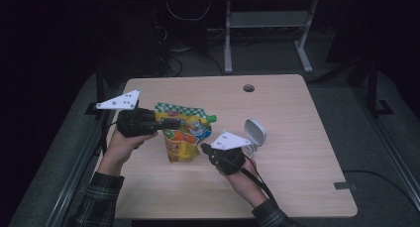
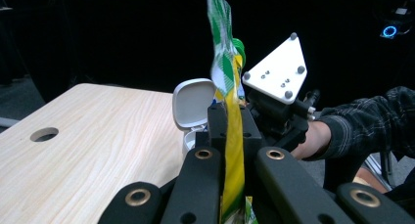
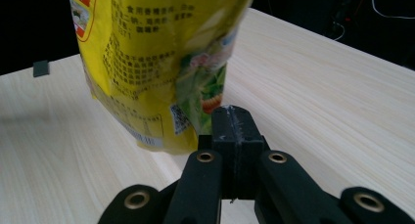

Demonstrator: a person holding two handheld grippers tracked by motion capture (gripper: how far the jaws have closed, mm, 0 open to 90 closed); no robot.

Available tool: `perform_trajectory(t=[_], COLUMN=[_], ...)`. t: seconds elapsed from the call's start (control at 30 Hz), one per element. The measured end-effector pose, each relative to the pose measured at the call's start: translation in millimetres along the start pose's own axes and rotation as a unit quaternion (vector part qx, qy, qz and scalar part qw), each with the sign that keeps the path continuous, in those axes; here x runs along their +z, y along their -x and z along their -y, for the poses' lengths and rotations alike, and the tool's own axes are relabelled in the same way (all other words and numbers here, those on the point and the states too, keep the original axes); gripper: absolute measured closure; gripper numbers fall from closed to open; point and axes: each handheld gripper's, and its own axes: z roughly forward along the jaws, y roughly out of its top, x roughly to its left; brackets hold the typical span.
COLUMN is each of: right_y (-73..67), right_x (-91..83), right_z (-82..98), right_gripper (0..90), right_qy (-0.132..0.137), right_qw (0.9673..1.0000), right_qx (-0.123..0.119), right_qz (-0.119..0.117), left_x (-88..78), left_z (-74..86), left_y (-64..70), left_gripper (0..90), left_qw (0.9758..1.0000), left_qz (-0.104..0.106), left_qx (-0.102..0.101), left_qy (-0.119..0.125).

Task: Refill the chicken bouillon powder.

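The right gripper [image 1: 204, 148], jaws pressed together on nothing, sits just beside the pouch [image 1: 184, 133], which stands on the table [image 1: 297, 177]. The left gripper [image 1: 173, 123] clamps the pouch's edge. A white open-lidded case [image 1: 255, 134] lies just behind the right gripper.

You can't see the pouch's [image 3: 147, 62] top in the right gripper view; the upper edge cuts it off. Its small print is too blurred to read. In the left gripper view, the pouch hides part of the white case [image 2: 192, 104].
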Motion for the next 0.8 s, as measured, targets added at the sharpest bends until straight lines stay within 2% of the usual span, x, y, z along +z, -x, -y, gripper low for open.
perform_trajectory(t=[0.33, 0.53, 0.7, 0.77, 0.8], right_y=[-4.9, -3.1, -2.5, -4.8, -7.6], right_x=[8.6, 3.9, -0.4, 1.5, 3.9], right_z=[1.2, 3.4, 7.4, 7.1, 6.7], right_gripper=[88.9, 73.6, 56.0, 51.7, 49.0], right_qy=[-0.004, -0.005, -0.004, -0.001, -0.002], right_qw=[0.9999, 1.0000, 0.9995, 0.9990, 0.9989], right_qx=[-0.008, -0.004, -0.005, -0.014, -0.018], right_qz=[-0.005, -0.006, -0.030, -0.043, -0.042], left_x=[2.3, -0.8, -3.4, -3.4, -3.4], left_z=[0.3, 1.1, 1.2, 1.0, 0.9], left_y=[0.0, -0.9, -1.3, -1.1, -1.0], left_gripper=[90.0, 90.0, 90.0, 90.0, 90.0], left_qw=[1.0000, 1.0000, 1.0000, 0.9999, 0.9999], left_qz=[0.002, -0.003, -0.008, -0.009, -0.008], left_qx=[-0.001, -0.003, -0.004, -0.005, -0.004], left_qy=[0.001, 0.003, 0.003, 0.006, 0.007])
